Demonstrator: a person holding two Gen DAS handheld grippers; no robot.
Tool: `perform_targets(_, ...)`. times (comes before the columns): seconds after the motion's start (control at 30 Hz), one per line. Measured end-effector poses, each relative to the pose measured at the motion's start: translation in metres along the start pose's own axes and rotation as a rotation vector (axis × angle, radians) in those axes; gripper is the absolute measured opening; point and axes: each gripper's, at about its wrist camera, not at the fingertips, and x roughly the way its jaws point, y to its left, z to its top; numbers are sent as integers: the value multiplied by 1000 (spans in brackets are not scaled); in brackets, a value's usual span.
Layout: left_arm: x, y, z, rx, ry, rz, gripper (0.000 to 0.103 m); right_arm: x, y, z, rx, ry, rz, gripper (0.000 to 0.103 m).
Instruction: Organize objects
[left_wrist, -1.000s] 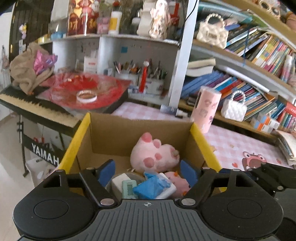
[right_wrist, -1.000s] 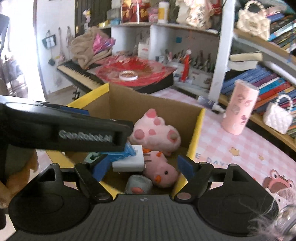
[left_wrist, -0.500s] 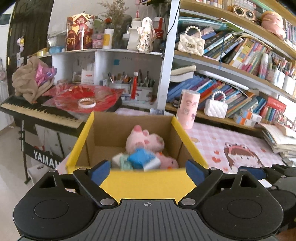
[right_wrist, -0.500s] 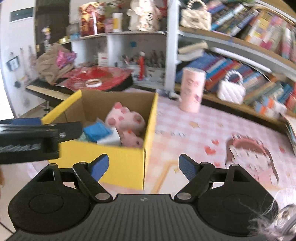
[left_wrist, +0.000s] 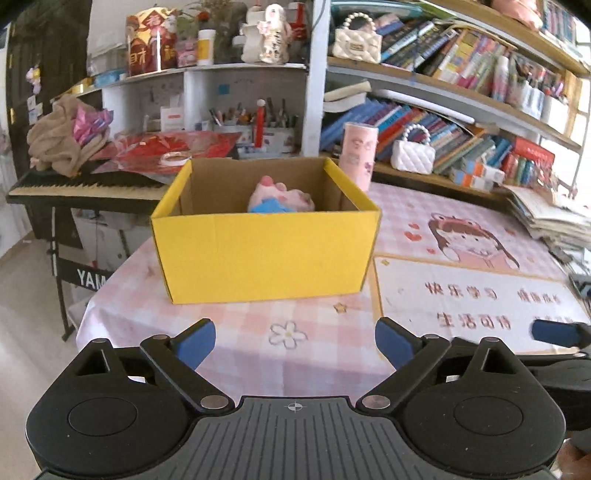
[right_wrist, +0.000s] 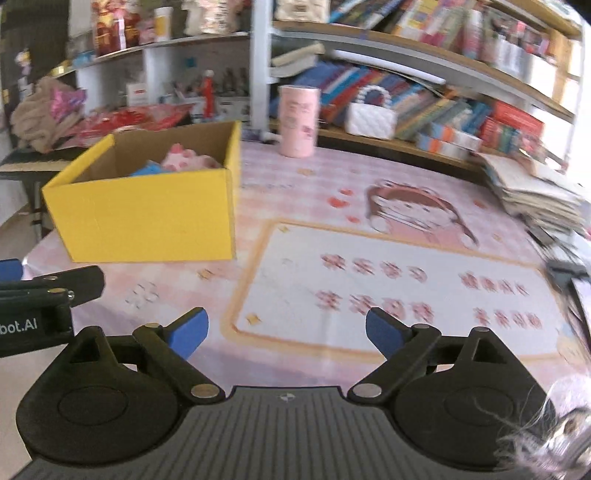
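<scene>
A yellow cardboard box (left_wrist: 264, 254) stands on the pink checked tablecloth (left_wrist: 317, 325); it also shows in the right wrist view (right_wrist: 147, 218). Inside it a pink plush toy (left_wrist: 280, 195) and a blue object (left_wrist: 267, 208) peek over the rim; other contents are hidden. My left gripper (left_wrist: 295, 345) is open and empty, held back in front of the box. My right gripper (right_wrist: 286, 334) is open and empty, to the right of the box above the printed mat (right_wrist: 406, 288).
A pink tumbler (left_wrist: 358, 155) and a white handbag (left_wrist: 412, 155) stand behind the box by the bookshelves. A keyboard piano (left_wrist: 81, 184) is off the table's left edge. Stacked papers (right_wrist: 528, 199) lie at the right.
Both grippers have pulled back and away from the box, from just over its contents to well in front of it. The right one has swung to the right.
</scene>
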Motion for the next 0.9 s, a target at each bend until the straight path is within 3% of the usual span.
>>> perform_targets(0.3,-9,-25,-7,96,4,-44,96,-34,-32,-18,111,-38,-152,99)
perform_targets(0.67,-9,-55,-5,125,-14,-108,98,-55,-51,-22,104,-80,-229,102)
perform_targets(0.9,-7,-71,-6,148,-5,-103,98,-55,-69,-25,134,-66,-248,103)
